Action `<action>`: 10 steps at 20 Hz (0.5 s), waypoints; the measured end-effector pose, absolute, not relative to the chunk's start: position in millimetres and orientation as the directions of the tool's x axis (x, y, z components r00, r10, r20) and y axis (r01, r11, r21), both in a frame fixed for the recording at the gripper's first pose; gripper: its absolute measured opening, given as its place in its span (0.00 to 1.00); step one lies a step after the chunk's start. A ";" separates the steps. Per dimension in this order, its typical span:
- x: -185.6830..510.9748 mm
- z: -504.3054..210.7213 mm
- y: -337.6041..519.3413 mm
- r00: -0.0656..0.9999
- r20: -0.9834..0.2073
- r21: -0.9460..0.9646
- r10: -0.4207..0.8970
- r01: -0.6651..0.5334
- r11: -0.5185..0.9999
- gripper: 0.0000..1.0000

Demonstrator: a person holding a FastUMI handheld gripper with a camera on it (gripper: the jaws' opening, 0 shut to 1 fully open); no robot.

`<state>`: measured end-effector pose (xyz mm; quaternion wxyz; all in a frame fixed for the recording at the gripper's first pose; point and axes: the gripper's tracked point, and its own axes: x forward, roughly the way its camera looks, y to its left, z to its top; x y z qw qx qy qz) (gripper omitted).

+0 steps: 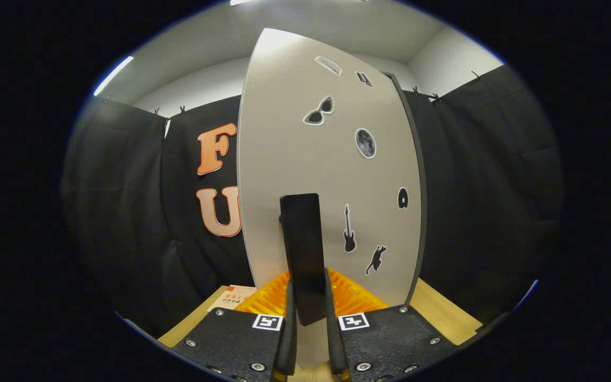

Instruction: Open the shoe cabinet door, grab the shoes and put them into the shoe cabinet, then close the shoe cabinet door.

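The shoe cabinet door [305,159] is a tall pale grey panel with several small stickers, standing upright just ahead of me. Its dark side edge [417,185] shows along the right. A black upright bar handle [301,239] is fixed low on the door. My gripper [308,289] is shut on the lower end of this handle, with one finger [288,318] pressed on its left side and the other on its right. The cabinet's inside is hidden behind the door.
A light wooden surface [443,313] lies under the door and the gripper. A small printed card [231,300] rests on it to the left of the fingers. Black cloth walls close the booth on both sides of the door.
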<state>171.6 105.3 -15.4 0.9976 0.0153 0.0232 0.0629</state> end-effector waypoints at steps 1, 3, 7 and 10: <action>170.1 -16.0 101.3 0.992 -0.046 0.031 0.120 -0.118 0.993 0.24; 166.2 -17.5 96.0 0.993 -0.050 0.035 0.111 -0.110 0.993 0.24; 158.9 -16.7 82.0 0.994 -0.053 0.022 0.093 -0.092 0.996 0.24; 154.0 -16.7 73.5 0.995 -0.056 0.023 0.077 -0.075 0.997 0.24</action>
